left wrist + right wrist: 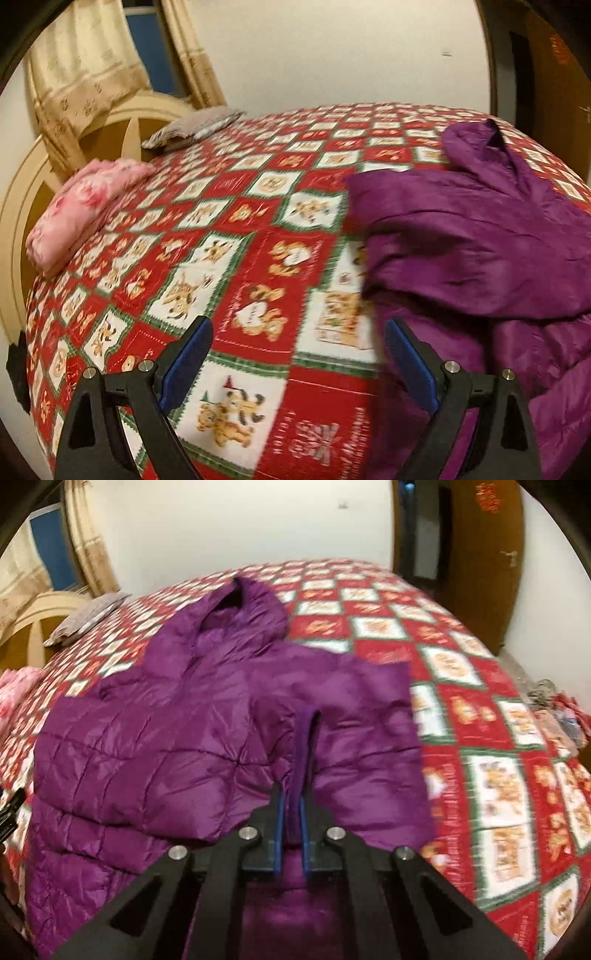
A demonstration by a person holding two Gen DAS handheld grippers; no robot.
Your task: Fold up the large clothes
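The right gripper (291,805) fills the bottom of its view, its blue pads pinched tight on a dark purple edge of the jacket (177,738), a narrow fold of cloth standing up between them. The jacket is a purple quilted one with a hood (247,605); it lies spread on the bedspread (491,775), hood toward the far wall, one sleeve folded across the body so that its cuff end reaches toward the right side of the bed. In the left wrist view the left gripper (297,352) hangs over bare bedspread (236,229) with its jaws wide apart and nothing between them; its right pad (410,365) sits just beside the jacket (491,236), at the edge of the cloth, and whether it touches cannot be told through the blur. The bedspread is a red, white and green check printed with teddy bears. Well apart from the jacket, near the headboard (110,122), a folded pink cloth (77,210) lies at the bed's left edge, and a grey pillow (195,125) lies farther back. Beige curtains (77,74) hang behind the headboard. In the right wrist view a brown door (484,565) stands past the bed's far right corner.
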